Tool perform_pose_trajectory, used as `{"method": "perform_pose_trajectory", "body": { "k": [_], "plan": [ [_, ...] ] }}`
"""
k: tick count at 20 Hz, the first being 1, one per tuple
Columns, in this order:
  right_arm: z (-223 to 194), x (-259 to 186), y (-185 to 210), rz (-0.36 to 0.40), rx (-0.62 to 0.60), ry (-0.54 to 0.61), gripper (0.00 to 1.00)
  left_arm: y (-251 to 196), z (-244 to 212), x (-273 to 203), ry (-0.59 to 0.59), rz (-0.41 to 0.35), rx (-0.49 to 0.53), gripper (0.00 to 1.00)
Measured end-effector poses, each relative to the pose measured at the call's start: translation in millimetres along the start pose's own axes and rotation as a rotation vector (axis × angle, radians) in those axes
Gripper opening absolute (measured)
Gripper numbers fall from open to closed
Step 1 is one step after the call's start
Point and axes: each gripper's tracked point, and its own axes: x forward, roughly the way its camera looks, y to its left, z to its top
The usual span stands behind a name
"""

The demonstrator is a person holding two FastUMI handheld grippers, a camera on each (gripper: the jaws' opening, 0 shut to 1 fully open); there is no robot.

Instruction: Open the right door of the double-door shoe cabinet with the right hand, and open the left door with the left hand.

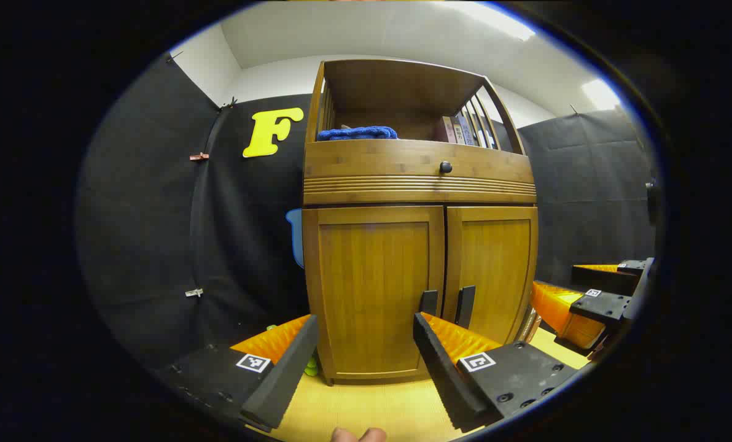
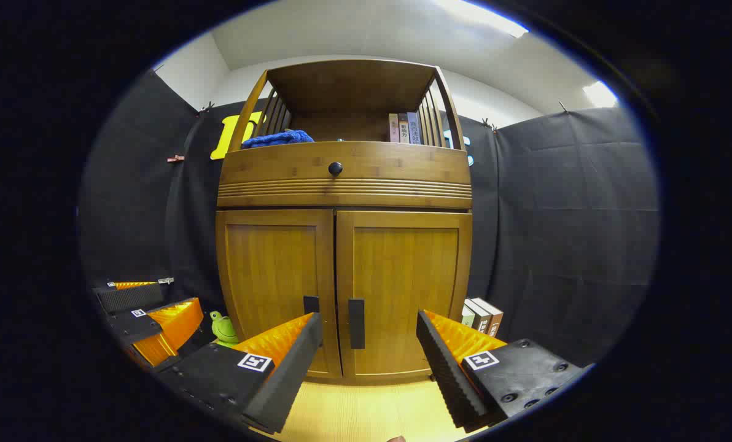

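Upright shoe cabinet [image 2: 344, 258] facing both wide-open, empty grippers, right door [image 2: 403, 294] closed.

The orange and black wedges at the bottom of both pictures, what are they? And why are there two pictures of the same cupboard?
Those wedges are the fingers of two grabbing tools, one held in each of a person's hands. A small camera rides on each tool and looks out between its fingers, so you get two pictures.

The left gripper took one picture and the right gripper took the other. Both are open and hold nothing.

Ahead stands a wooden shoe cabinet. Its left door and right door are shut, each with a dark handle near the middle. On the top shelf lie a blue cloth and some books. On the floor sit a green toy and more books.
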Motion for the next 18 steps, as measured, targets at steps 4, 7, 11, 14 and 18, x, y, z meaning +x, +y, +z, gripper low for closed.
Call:
{"method": "perform_pose_trajectory", "body": {
  "k": [4, 7, 11, 14, 18],
  "plan": [
    [4.6, -1.1, 1.1, 0.009, -0.001, -0.016, 0.98, -3.5, -0.6, -0.6, 0.001, -0.005, -0.004, 0.96],
    [5.3, -2.6, 0.3, 0.009, 0.002, -0.024, 0.98, -5.5, 1.1, -0.2, -0.003, -0.013, -0.011, 0.94],
    [3.2, -0.5, -0.3, -0.001, -0.006, -0.014, 0.97, -4.0, 1.4, 2.0, -0.003, -0.01, -0.016, 0.96],
    [2.7, 0.7, -1.7, -0.004, -0.007, -0.013, 0.98, -3.3, 1.0, 3.9, -0.005, -0.01, -0.018, 0.94],
    [1.4, 1.5, 0.3, -0.004, -0.01, -0.009, 0.98, -1.5, -0.2, 5.1, -0.007, -0.009, -0.016, 0.96]
  ]
}}
